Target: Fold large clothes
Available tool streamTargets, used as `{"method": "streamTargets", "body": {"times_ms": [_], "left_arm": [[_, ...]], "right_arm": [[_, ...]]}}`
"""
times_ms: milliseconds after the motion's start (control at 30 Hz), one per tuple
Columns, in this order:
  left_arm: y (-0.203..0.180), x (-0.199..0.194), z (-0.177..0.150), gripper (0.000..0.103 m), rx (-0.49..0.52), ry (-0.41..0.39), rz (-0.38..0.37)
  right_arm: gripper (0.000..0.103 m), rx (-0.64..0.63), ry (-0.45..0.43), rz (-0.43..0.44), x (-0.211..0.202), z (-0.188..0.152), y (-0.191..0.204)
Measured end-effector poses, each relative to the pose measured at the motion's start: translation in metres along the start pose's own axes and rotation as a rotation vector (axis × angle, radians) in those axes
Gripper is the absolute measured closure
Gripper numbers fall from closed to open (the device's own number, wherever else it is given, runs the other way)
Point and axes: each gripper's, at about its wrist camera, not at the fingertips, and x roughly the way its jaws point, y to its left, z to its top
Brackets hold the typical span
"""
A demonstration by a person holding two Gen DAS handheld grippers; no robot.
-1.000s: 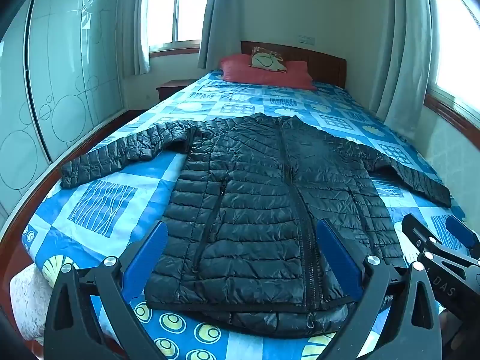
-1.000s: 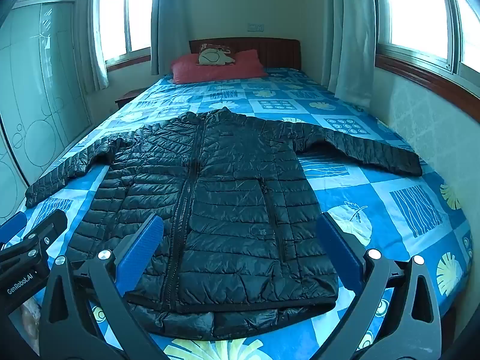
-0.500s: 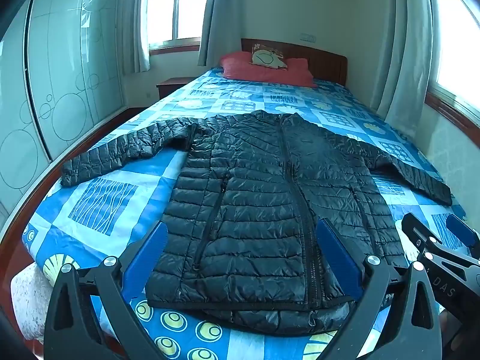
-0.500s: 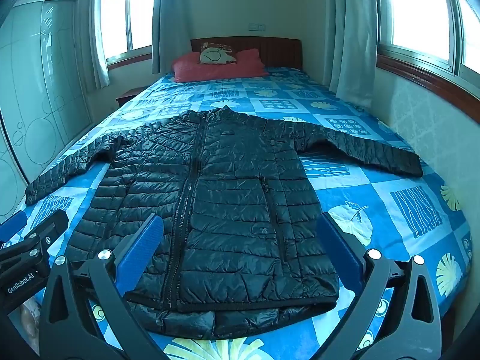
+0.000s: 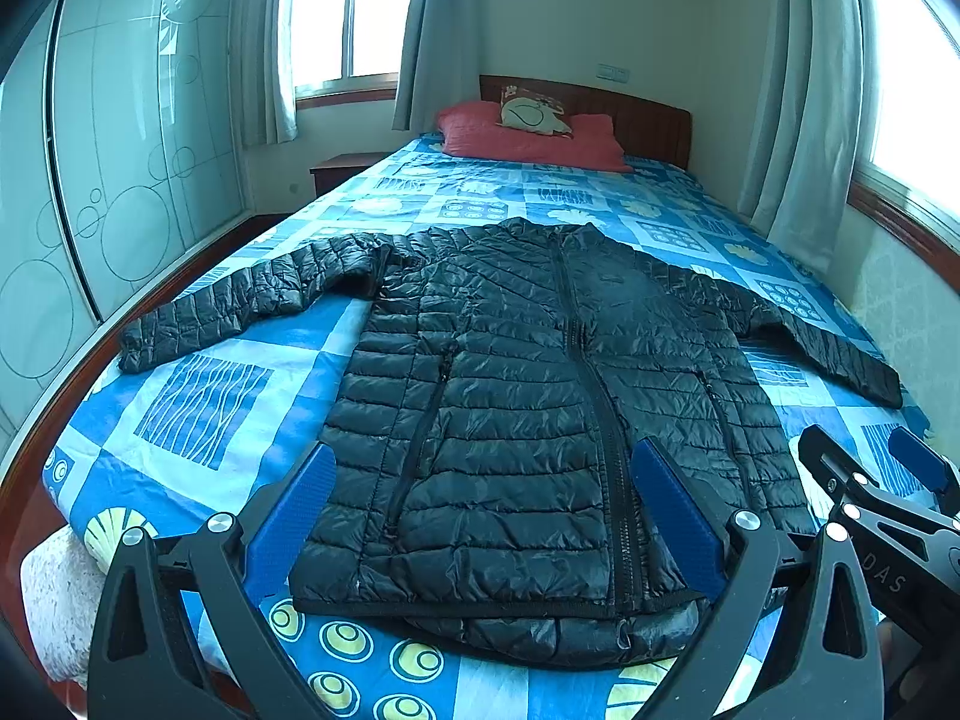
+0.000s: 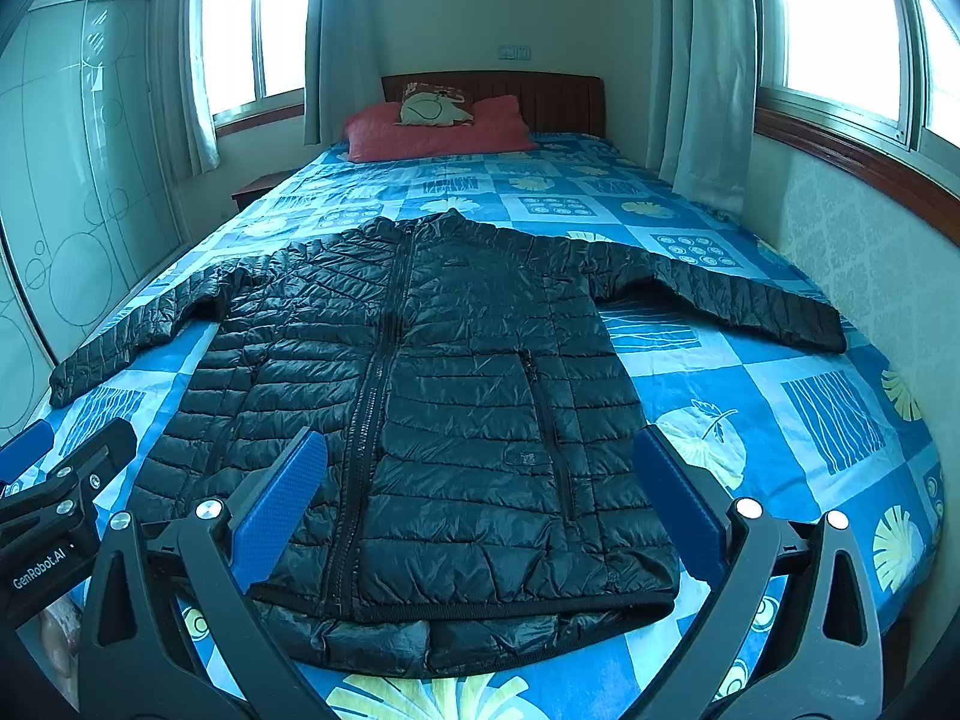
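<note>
Blue-padded fingers (image 5: pixel 294 516) of the left hand-held gripper (image 5: pixel 480 516) stand spread wide above the near end of the bed, with nothing between them; they hover over the hem area of the garment and seem clear of the fabric, though the fisheye angle makes the gap hard to judge. The right hand-held gripper (image 6: pixel 480 498) is spread just as wide and also grips nothing. Each hand-held gripper shows at the edge of the other's view, so the two sit side by side near the foot of the bed.

The black quilted puffer jacket (image 5: pixel 528 396) lies flat and face up on the bed with the blue patterned sheet (image 5: pixel 198 402). Its front zipper (image 5: pixel 594 390) is closed and runs down the middle, the collar points toward the headboard, and the hem lies close to the near edge of the mattress. Both sleeves are stretched out sideways, one toward the frosted glass wardrobe doors (image 5: pixel 120 180), the other toward the wall under the window. A lower layer of the hem peeks out beneath the front edge, slightly rumpled.

At the far end a red pillow (image 6: pixel 438 129) rests against the dark wooden headboard (image 6: pixel 552 99), with a small pale cushion (image 6: pixel 435 108) on top of it.
</note>
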Motion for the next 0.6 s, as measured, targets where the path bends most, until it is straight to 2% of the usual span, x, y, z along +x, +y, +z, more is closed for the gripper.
{"method": "streamTargets", "body": {"times_ms": [600], "left_arm": [[-0.0043,0.0008,-0.0068,0.005,0.003,0.004,-0.005]], "right_arm": [[0.002,-0.005,0.002,-0.001,0.0001,-0.0011,0.0006]]}}
